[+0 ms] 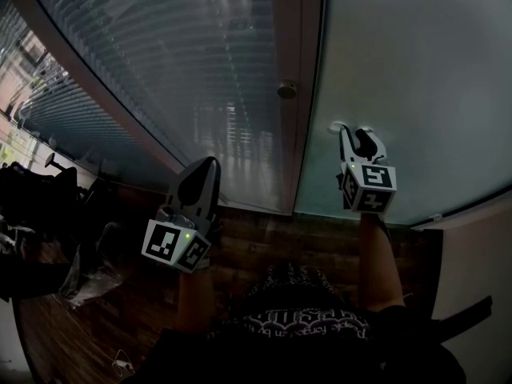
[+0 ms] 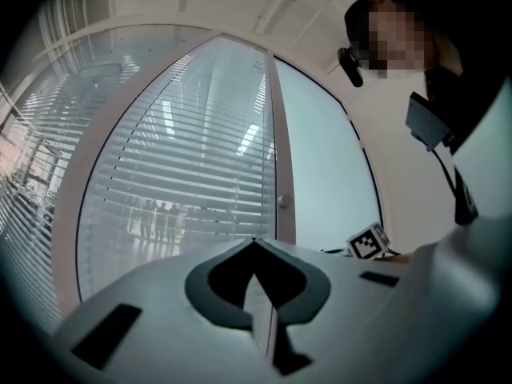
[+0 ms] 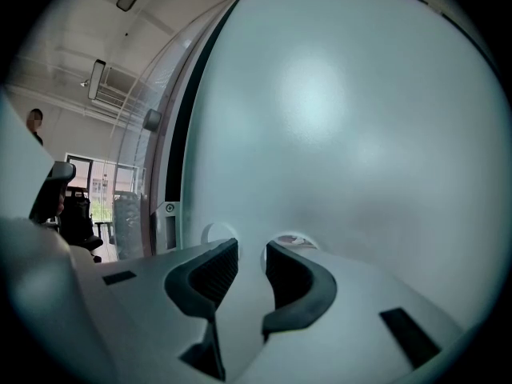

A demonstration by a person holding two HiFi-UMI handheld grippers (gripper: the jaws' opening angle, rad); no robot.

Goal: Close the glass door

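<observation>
The frosted glass door (image 1: 408, 70) fills the right half of the head view. My right gripper (image 1: 357, 137) is held up with its tips at the door's surface, beside a small pale loop (image 1: 336, 126). In the right gripper view the right gripper (image 3: 250, 253) is open by a narrow gap with nothing between its pads, and frosted glass (image 3: 336, 118) lies straight ahead. My left gripper (image 1: 202, 173) is shut and empty, lower left, in front of the glass wall with blinds (image 1: 184, 62). In its own view the left gripper's (image 2: 254, 243) tips meet.
A wooden frame post (image 1: 298, 70) with a round knob (image 1: 286, 90) separates the door from the blinds. Dark chairs and gear (image 1: 32, 194) stand at the left on the wooden floor (image 1: 264, 242). The right gripper view shows the door's dark edge (image 3: 180, 134) and a lock plate (image 3: 169, 208).
</observation>
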